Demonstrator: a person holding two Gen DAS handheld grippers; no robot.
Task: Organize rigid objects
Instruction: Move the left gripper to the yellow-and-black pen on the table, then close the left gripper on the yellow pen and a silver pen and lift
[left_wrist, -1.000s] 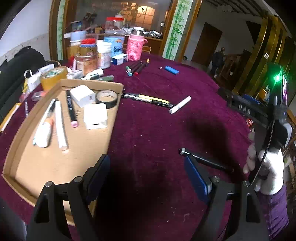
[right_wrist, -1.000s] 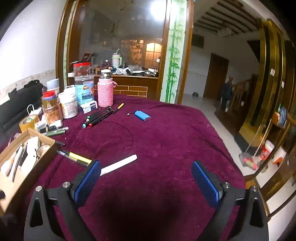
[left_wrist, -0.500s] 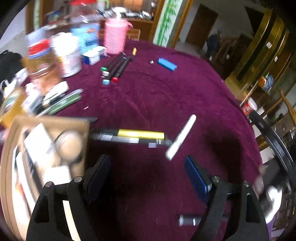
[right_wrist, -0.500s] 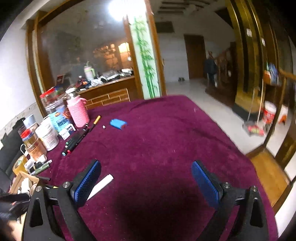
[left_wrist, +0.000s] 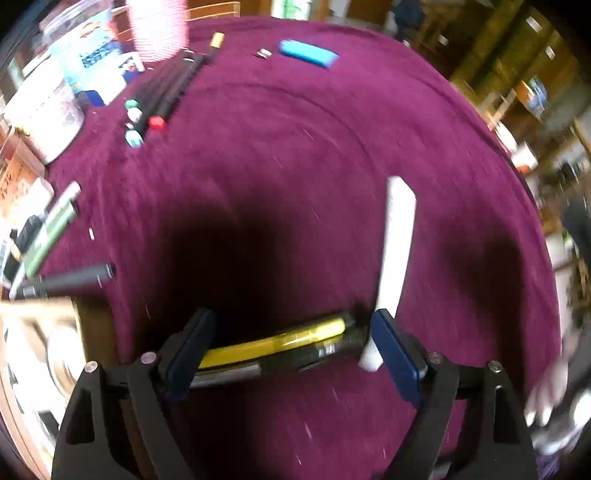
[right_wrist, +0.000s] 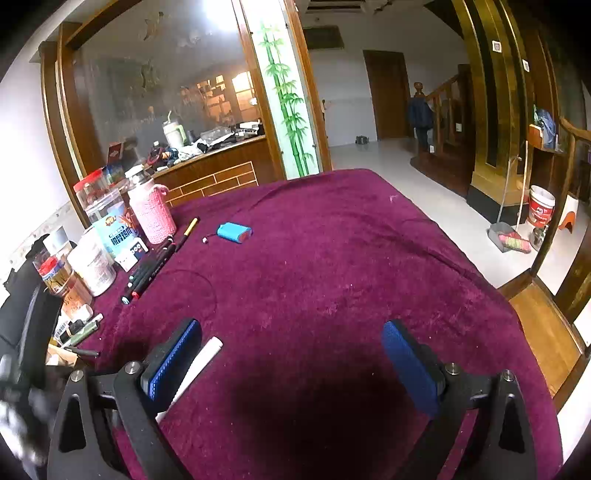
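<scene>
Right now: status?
Left gripper open, straddling yellow pen. Right gripper open, empty. White marker against left gripper's right finger.

Yellow marker (left_wrist: 280, 341) flat btwn fingers (left_wrist: 393, 350)

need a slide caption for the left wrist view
Open left tongs straddle the yellow marker beside a white marker on the maroon tablecloth.

A maroon velvet tablecloth (right_wrist: 332, 258) covers the table. On it lie a white marker (left_wrist: 397, 240) at three o'clock, a blue lighter (right_wrist: 233, 232) at eleven, and jars (right_wrist: 92, 266) at nine.
</scene>
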